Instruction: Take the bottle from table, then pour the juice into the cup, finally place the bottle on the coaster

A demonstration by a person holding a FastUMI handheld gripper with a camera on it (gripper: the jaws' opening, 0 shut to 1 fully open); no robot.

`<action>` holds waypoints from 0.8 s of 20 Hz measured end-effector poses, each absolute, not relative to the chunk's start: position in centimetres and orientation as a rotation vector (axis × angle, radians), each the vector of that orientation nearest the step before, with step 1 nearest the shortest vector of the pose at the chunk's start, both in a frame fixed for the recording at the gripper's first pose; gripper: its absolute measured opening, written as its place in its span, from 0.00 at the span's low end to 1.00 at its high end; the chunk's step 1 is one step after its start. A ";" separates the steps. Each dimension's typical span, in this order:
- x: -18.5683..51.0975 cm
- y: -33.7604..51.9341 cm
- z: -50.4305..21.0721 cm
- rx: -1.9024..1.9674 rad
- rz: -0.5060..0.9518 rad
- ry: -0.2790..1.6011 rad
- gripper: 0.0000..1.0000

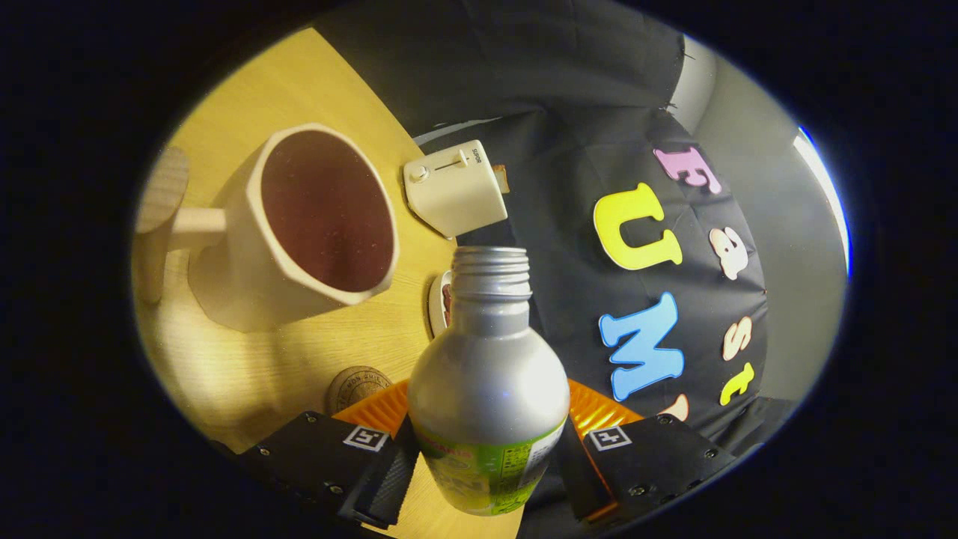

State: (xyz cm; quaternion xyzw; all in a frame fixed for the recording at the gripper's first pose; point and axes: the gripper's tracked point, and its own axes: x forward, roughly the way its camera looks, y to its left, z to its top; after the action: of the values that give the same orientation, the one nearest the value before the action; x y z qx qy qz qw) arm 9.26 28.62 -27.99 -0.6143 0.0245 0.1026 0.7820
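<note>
A silver bottle with a green label and an open threaded neck stands between my fingers. My gripper is shut on the bottle's lower body, one finger on each side. The whole scene looks tilted, so the bottle is held at a lean. Its mouth sits a little short of the cream cup, which stands on the wooden table ahead and to the left. The cup's inside is dark, and I cannot tell if it holds liquid. A small round cork coaster lies on the table just beyond my left finger.
A white toaster stands near the table's far edge beyond the cup. A small white dish peeks out behind the bottle's neck. A pale wooden piece sits by the cup's handle. The black cloth wall rises past the table.
</note>
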 end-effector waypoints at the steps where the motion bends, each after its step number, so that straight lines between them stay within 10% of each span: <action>1: 9.2 28.7 -27.9 -1.348 0.223 0.043 0.81; 16: 9.1 29.3 -26.6 -1.641 0.205 -0.098 0.81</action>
State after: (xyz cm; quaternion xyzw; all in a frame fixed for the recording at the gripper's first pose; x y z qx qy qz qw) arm 9.15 29.25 -26.60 -0.7297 -0.0437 0.0914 0.6762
